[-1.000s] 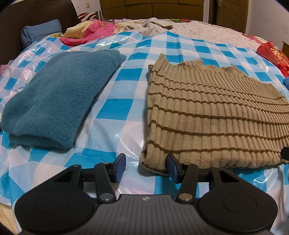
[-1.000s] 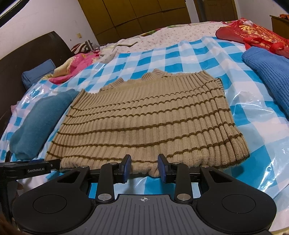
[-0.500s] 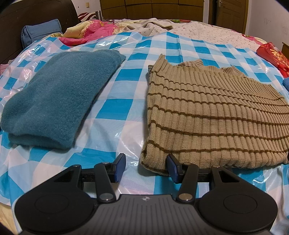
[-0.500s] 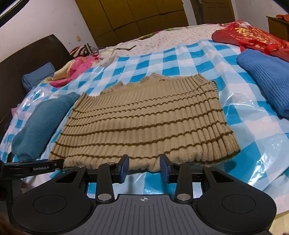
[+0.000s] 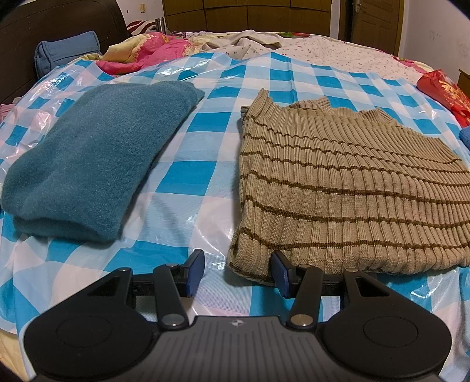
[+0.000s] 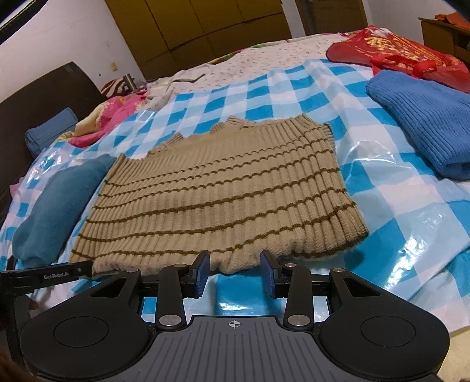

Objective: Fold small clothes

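Note:
A tan ribbed sweater with brown stripes (image 5: 337,188) lies flat on the blue-and-white checked plastic sheet (image 5: 188,176); it also shows in the right wrist view (image 6: 223,199). My left gripper (image 5: 236,271) is open and empty at the sweater's near left corner, with the corner between its fingers. My right gripper (image 6: 235,274) is open and empty just in front of the sweater's near hem, towards its middle. The left gripper's body (image 6: 44,276) shows at the left edge of the right wrist view.
A folded teal garment (image 5: 88,164) lies left of the sweater. A folded blue sweater (image 6: 423,117) lies to its right, with a red bag (image 6: 393,50) behind. Pink and floral bedding (image 5: 147,50) and a dark headboard (image 5: 58,26) lie beyond.
The right gripper has drawn back a little and opened wider, so the sweater's hem now lies just beyond its fingertips. The left gripper has barely moved.

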`<state>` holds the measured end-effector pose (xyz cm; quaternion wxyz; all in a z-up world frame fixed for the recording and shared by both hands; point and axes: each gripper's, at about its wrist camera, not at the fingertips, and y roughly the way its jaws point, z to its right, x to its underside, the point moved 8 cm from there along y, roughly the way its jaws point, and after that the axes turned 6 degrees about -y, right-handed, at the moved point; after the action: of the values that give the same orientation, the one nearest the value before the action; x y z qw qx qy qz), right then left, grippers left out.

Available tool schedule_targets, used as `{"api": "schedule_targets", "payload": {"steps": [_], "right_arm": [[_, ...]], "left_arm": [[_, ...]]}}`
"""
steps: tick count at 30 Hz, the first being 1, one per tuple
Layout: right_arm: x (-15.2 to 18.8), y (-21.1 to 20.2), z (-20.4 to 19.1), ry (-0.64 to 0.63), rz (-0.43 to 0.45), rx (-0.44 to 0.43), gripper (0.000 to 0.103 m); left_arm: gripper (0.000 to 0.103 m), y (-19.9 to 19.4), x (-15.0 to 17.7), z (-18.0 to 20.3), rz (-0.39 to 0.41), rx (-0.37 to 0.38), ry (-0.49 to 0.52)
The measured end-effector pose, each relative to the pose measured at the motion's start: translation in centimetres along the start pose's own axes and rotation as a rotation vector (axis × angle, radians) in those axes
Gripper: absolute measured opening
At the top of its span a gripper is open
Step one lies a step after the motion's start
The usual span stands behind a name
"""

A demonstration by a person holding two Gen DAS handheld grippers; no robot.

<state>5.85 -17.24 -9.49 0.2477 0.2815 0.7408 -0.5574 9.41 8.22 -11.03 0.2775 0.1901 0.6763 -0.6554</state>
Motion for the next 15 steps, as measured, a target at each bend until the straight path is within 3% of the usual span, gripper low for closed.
{"api": "schedule_targets", "payload": {"steps": [15], "right_arm": [[0.5,-0.3,2.7,0.088,-0.013,0.036,0.037]], "left_arm": [[0.06,-0.7,-0.3,-0.1,0.029,0.019,-0.006]]}}
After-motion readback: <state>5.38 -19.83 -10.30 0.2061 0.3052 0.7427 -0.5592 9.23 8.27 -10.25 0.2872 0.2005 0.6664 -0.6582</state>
